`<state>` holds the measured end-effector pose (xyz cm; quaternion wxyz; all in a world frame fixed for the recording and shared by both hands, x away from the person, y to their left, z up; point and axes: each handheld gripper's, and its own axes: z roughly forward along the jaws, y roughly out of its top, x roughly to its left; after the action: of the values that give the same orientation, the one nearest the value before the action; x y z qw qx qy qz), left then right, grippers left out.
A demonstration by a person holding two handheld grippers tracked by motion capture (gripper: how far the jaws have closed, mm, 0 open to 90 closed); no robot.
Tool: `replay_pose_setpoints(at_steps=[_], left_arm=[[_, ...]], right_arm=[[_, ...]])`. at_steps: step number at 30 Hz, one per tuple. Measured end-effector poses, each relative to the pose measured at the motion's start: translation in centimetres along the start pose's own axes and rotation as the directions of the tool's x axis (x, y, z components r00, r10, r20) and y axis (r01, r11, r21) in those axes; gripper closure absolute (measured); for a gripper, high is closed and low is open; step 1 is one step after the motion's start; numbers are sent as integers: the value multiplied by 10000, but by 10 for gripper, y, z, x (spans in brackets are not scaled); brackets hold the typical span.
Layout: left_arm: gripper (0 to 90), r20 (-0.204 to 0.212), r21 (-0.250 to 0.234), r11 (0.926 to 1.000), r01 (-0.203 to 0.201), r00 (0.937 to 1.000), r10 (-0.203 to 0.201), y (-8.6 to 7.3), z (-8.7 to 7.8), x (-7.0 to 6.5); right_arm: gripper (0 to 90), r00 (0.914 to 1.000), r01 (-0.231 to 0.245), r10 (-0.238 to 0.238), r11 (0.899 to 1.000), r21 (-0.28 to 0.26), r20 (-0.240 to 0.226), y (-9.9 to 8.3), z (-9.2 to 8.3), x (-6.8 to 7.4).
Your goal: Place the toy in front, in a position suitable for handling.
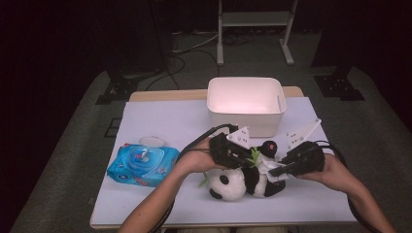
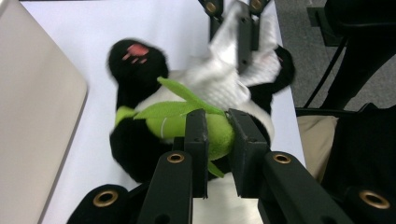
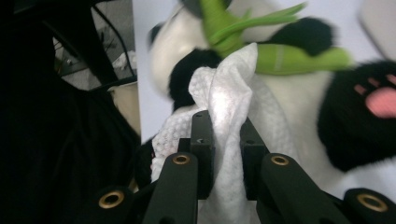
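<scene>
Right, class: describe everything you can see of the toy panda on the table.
The toy panda is a soft plush in black and white, lying on its back on the white table in front of the white tub. One black paw shows a pink pad. It holds a green bamboo stalk with leaves, which the left gripper clamps. The right gripper presses a white wipe onto its belly.

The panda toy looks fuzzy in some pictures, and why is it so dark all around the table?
In the left gripper view the panda and the wipe are smeared with blur, while the green bamboo near the jaws is sharper. In the right gripper view the wipe is crisp and the paw soft. In the high view light falls on the table; the room behind is black.
</scene>
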<state>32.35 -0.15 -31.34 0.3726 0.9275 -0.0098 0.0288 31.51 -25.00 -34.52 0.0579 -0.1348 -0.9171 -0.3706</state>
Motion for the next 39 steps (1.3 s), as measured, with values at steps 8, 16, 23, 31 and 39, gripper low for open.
replay_pose_setpoints(at_steps=[8,16,23,31,39], left_arm=[[778,339,-19,10000,-10,9994,10,-5,3,-10],[763,521,-54,10000,-60,9986,62,-10,5,-17],[690,673,99,9999,108,9977,-114,-17,5,-18],[561,282,285,9990,353,9989,-361,-34,2,-15],[573,234,-1,9977,680,9974,-680,-42,3,-11]], right_arm=[[804,9987,-188,197,9996,-197,479,-7,2,-4],[804,9960,56,-29,9995,-304,896,6,5,-5],[804,9957,117,-110,9999,-73,921,3,11,-4],[801,9932,-139,114,9997,207,1157,-9,5,-5],[798,9940,333,-338,9994,64,1038,6,12,3]])
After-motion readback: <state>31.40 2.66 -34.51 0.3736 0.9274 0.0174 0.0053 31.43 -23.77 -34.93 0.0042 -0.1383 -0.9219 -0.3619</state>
